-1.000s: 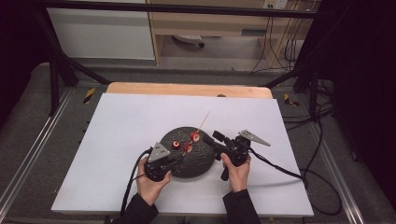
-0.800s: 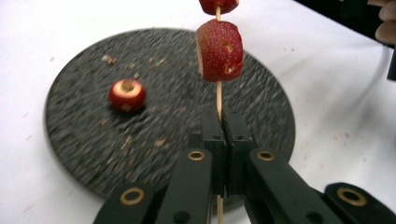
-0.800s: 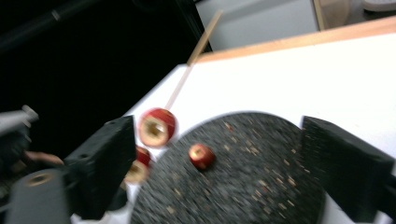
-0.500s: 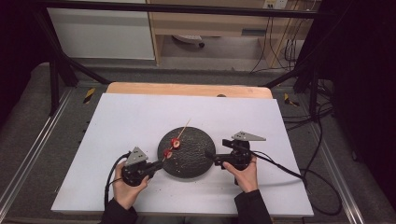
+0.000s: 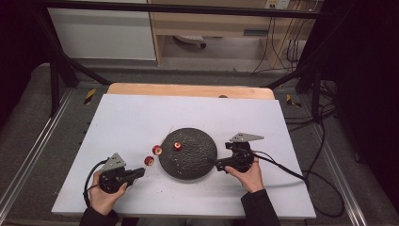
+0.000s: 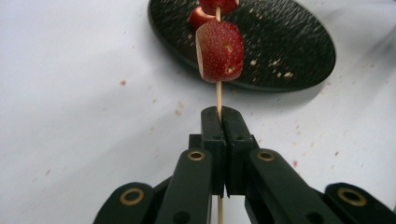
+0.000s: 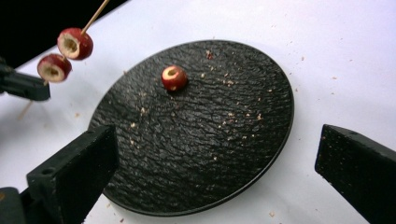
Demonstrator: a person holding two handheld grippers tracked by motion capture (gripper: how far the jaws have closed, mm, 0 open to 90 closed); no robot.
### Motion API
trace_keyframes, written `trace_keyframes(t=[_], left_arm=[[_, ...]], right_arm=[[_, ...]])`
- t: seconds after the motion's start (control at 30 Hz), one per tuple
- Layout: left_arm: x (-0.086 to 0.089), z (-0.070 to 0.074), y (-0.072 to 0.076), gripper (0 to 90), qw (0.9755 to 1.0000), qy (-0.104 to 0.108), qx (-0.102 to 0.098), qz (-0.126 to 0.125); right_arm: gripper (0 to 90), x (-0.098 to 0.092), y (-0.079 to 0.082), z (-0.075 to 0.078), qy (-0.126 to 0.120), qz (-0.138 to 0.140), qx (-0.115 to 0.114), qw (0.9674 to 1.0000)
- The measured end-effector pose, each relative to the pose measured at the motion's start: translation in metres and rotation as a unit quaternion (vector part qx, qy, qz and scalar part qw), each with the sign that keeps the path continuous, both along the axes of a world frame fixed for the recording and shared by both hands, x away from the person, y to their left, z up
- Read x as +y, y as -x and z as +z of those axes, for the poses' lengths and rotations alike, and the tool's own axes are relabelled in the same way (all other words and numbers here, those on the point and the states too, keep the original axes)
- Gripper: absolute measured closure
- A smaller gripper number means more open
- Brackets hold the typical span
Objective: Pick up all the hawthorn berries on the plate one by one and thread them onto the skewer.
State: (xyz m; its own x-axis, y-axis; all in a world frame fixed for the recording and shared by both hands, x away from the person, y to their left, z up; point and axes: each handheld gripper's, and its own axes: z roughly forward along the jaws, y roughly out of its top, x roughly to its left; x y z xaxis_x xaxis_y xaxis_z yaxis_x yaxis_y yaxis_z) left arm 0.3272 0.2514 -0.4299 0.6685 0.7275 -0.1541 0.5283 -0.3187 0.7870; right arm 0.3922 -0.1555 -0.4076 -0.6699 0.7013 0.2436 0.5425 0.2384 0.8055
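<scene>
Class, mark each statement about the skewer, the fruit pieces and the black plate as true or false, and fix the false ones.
1. The left gripper is shut on the skewer. True.
2. Two red fruit pieces sit on the skewer. True.
3. The black plate has no fruit on it. False: one fruit piece lies on it.
4. The right gripper clamps the plate's rim. False: its fingers stand wide open, having just been opening, nothing pressed between them.
5. The plate rests on a white table. True.

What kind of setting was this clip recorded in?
Probably a lab or workshop recording bench, not a kitchen: a white table inside a black metal frame, loose cables on the floor behind, and a lone black plate as a prop.
</scene>
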Motion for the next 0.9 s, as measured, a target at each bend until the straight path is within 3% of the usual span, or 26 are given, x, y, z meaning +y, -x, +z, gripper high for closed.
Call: trace_keyframes(t=[0.27, 0.6, 0.9], left_arm=[[0.011, 0.0, 0.001, 88.5, 1.0, 0.0, -0.003, -0.003], [0.015, -0.002, -0.001, 88.5, 1.0, -0.006, 0.004, -0.002], [0.017, -0.002, -0.001, 88.5, 1.0, -0.003, 0.004, 0.001]], right_arm=[[0.9, 0.027, -0.009, 0.007, 0.035, 0.027, 0.01, 0.999], [1.0, 0.069, -0.027, 0.015, 0.085, 0.064, 0.014, 0.9942], [1.8, 0.094, -0.042, 0.021, 0.103, 0.07, 0.022, 0.992]])
